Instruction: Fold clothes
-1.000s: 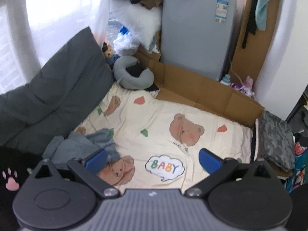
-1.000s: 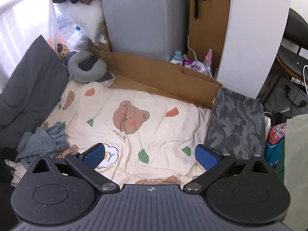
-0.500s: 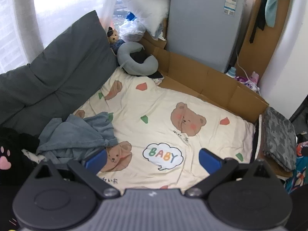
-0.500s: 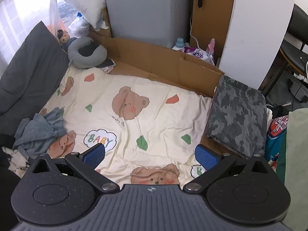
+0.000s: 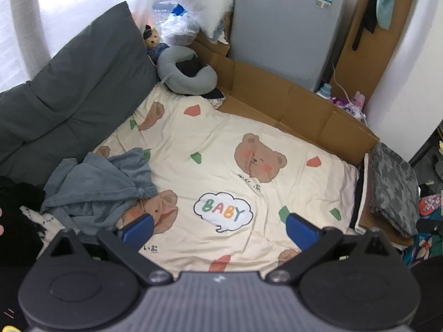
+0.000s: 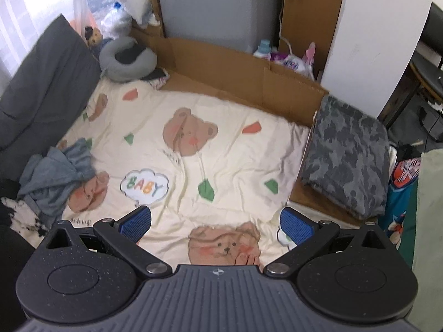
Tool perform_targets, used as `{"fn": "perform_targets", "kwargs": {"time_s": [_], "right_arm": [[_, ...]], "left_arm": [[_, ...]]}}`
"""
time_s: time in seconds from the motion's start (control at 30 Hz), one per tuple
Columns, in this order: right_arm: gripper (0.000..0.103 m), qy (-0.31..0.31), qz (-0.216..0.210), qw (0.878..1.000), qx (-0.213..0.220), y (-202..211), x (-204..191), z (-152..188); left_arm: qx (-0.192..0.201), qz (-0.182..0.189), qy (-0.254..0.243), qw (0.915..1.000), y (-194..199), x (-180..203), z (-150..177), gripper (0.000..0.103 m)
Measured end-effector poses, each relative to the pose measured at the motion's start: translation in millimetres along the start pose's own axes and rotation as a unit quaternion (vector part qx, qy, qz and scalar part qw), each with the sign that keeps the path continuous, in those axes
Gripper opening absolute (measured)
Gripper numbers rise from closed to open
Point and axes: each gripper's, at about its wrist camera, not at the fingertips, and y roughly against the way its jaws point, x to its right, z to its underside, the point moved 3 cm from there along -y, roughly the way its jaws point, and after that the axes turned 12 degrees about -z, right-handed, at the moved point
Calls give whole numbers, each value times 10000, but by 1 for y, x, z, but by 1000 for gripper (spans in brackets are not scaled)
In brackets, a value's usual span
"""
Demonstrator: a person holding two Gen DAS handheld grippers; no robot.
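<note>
A crumpled blue-grey garment [image 5: 99, 188] is heaped at the left edge of the bear-print sheet [image 5: 249, 127]; both the left gripper [image 5: 218, 228] and right gripper [image 6: 216, 220] are held wide open above it, nothing grasped

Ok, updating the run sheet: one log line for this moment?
left gripper: open, empty | right gripper: open, empty | crumpled blue-grey fabric garment: unfolded, on cream bear-print bedsheet, untouched

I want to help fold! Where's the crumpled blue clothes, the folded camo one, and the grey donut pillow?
crumpled blue garment [image 5: 99, 185]: left wrist view, middle of the heap.
folded camouflage garment [image 6: 347, 152]: right wrist view, top face.
grey ring pillow [image 5: 169, 69]: left wrist view, left side.
</note>
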Motion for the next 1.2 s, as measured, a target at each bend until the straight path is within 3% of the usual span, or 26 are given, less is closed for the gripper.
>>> {"fn": "perform_targets", "kwargs": {"time_s": [0.3,0.57,0.77,1.2], "right_arm": [[102,-6,-8,10000,-78,-4,2,0],[102,51,19,10000,-59,-3,3,-1],[102,21,-17,10000,-74,-3,5,-1],[102,-108,-48,9999,-72,-3,10,-1]], "left_arm": [[12,-129,-207,9997,-2,7,-1,102],[33,-335,-106,9994,-2,1,-1,102],[-87,-218,6,9997,-5,-4,0,96],[-17,-146,-306,9994,-5,1,2,86]]}}
